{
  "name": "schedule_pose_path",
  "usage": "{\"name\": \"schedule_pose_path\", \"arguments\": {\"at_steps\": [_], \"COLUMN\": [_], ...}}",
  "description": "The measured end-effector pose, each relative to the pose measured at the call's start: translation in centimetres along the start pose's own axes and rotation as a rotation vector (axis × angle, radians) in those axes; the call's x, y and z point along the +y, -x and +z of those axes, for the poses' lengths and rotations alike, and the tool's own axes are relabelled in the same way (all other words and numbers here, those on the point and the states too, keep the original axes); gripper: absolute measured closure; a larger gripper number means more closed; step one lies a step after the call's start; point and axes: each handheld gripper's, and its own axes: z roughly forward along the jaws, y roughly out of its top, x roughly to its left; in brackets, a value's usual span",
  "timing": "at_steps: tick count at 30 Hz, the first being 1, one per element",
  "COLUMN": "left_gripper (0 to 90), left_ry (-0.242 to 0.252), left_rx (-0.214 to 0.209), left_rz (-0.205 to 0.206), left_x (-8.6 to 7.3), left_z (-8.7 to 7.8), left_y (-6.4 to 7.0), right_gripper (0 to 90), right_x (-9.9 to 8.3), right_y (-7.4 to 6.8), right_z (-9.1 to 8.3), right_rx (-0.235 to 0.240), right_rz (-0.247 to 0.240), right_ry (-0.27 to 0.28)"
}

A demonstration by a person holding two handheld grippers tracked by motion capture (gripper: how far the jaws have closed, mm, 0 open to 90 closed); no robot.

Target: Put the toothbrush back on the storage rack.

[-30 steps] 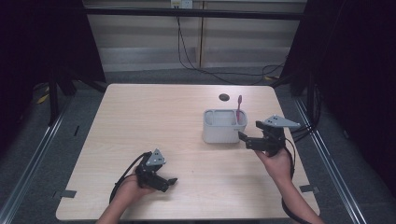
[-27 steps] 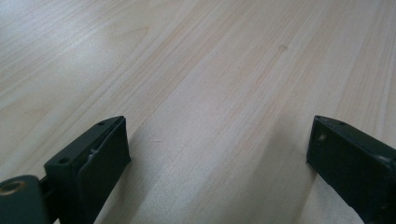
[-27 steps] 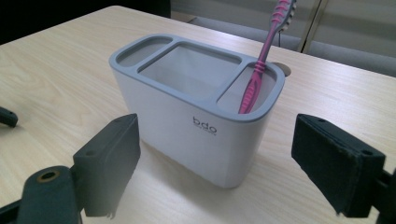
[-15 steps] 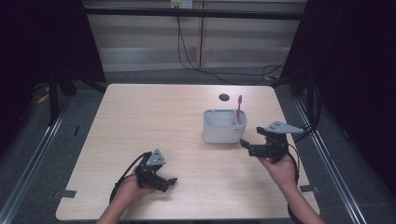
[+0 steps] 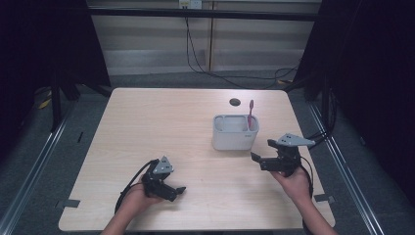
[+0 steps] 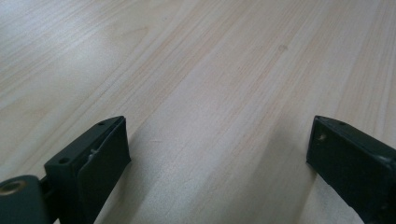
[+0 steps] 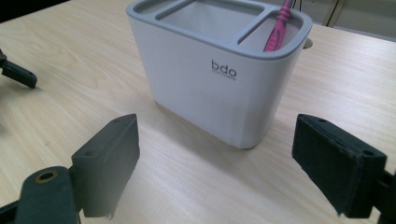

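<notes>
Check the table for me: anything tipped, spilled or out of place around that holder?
Nothing stands out. The white holder stands upright on the table, the pink toothbrush upright in its end compartment. No spill shows.

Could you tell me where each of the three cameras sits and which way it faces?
High view: fixed above the person's side, facing forward and down on the table; both forearms enter from the bottom, holding the left gripper and right gripper.
Left gripper view: rides the left gripper, looking along its open jaws at bare tabletop.
Right gripper view: rides the right gripper, facing the grey holder with the pink toothbrush between its open jaws.
Shared: the high and right gripper views both show holder and toothbrush.
</notes>
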Motion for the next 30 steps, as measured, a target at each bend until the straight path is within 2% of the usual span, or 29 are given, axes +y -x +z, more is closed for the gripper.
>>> {"name": "schedule_pose_path", "arguments": {"at_steps": [16, 26, 30], "left_gripper": [5.4, 5.6, 5.5], "left_ry": [-0.003, -0.001, -0.001], "left_rx": [0.000, 0.001, 0.001], "left_rz": [0.005, 0.002, 0.002], "left_x": [0.0, 0.0, 0.0], "left_z": [0.0, 0.0, 0.0], "left_y": [0.0, 0.0, 0.0], "right_gripper": [14.6, 14.7, 14.7], "right_x": [-1.3, -2.4, -2.7], "right_y": [-0.7, -1.4, -1.8], "right_z": [1.3, 1.9, 2.1], "right_rx": [0.034, 0.047, 0.067], "right_rz": [-0.044, -0.091, -0.113], "right_ry": [-0.054, -0.099, -0.118]}}
